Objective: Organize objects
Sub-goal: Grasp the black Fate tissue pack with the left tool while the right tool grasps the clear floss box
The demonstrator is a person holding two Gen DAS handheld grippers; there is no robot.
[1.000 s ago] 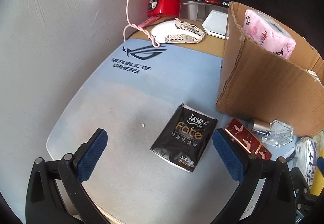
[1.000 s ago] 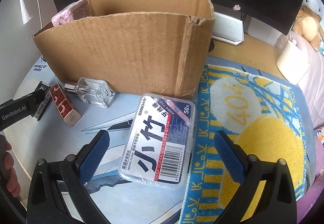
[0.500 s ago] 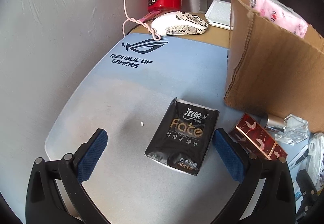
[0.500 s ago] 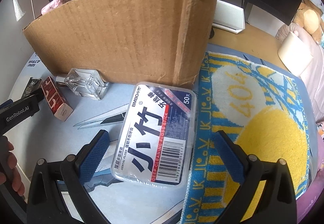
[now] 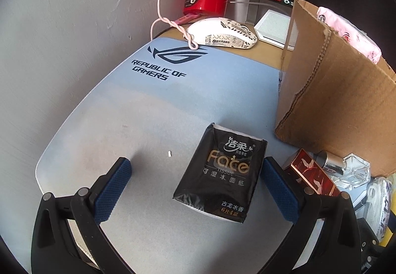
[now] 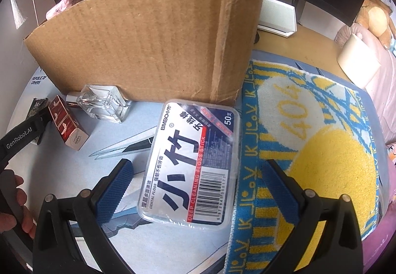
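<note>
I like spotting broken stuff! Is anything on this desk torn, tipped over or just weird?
Yes. The cardboard box has a ragged, torn top edge at its corner. The glass perfume bottle lies on its side against the box instead of standing. The floss stick box sits crooked, its right edge over the towel. Nothing looks spilled.

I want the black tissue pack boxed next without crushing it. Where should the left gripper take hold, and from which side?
Take the tissue pack across its two long side edges near the middle, coming straight down from above. It lies flat on the mat, its long axis roughly along the left gripper, whose open fingers already straddle it. The pack looks soft, so close gently.
</note>
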